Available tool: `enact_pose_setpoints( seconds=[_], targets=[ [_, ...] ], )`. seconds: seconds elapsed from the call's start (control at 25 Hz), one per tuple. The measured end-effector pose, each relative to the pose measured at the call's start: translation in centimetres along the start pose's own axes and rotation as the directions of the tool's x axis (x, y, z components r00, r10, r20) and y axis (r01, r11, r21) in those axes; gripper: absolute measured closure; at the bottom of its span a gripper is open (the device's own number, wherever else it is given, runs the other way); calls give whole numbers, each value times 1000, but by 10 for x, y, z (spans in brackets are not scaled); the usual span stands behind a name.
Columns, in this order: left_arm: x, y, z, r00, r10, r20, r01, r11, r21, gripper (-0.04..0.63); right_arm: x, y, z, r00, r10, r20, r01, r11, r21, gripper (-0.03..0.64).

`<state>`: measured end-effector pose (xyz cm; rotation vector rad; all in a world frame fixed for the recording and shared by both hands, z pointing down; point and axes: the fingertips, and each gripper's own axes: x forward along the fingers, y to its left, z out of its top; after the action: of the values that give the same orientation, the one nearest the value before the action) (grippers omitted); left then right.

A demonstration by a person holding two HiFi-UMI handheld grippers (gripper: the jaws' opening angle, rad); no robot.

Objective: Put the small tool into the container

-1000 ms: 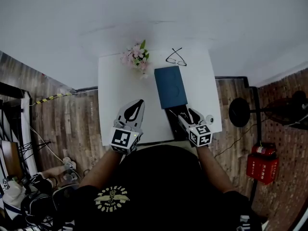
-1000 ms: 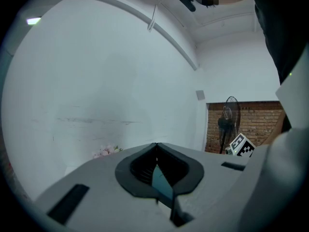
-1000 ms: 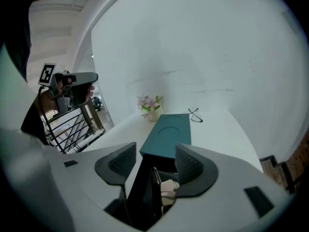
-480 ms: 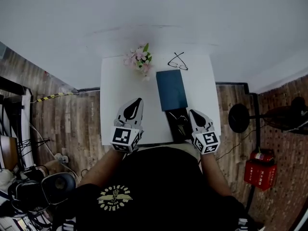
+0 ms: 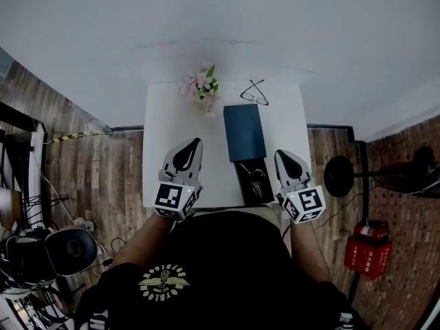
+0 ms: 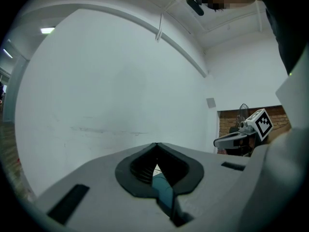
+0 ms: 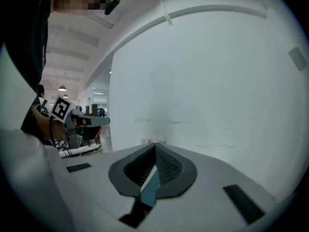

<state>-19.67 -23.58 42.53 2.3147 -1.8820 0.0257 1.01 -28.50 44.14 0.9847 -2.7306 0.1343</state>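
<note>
A black open container (image 5: 252, 181) sits at the table's near edge, joined to a dark blue lid (image 5: 245, 132) that lies flat behind it. A thin small tool (image 5: 256, 177) lies inside the container. My right gripper (image 5: 279, 154) hovers just right of the container, shut and holding nothing. Left of the container, my left gripper (image 5: 197, 143) hangs over bare tabletop, also shut and empty. The left gripper view shows closed jaw tips (image 6: 155, 144) against a white wall. In the right gripper view the tips (image 7: 155, 144) likewise meet.
The white table (image 5: 165, 115) carries a pink flower bunch (image 5: 200, 86) and folded glasses (image 5: 254, 93) along its far edge. A black fan stand (image 5: 341, 176) and a red box (image 5: 364, 257) stand on the wooden floor at the right.
My right gripper, open over the black container a second ago, has closed and lifted off to the container's right. The left gripper has risen slightly.
</note>
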Motion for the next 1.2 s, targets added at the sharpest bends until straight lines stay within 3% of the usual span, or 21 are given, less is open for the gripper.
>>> enact_pose_setpoints(
  seconds=[0.52,0.68,0.96,1.2],
  targets=[
    [-6,-11,66,994,-56,97,53,998,30,588,-25,13,97,978,34,206,-19,997,-72,615],
    [-16,-21,84,990,-72,124,63,995,75,588,-39,18,114,971,29,237,-9,996,-86,615],
    [-25,-26,101,990,-37,139,11,983,184,588,-54,23,141,957,33,288,-1,994,-110,615],
    [-28,-29,105,987,-44,152,13,981,193,588,-58,28,151,956,44,292,-8,992,-124,615]
  ],
)
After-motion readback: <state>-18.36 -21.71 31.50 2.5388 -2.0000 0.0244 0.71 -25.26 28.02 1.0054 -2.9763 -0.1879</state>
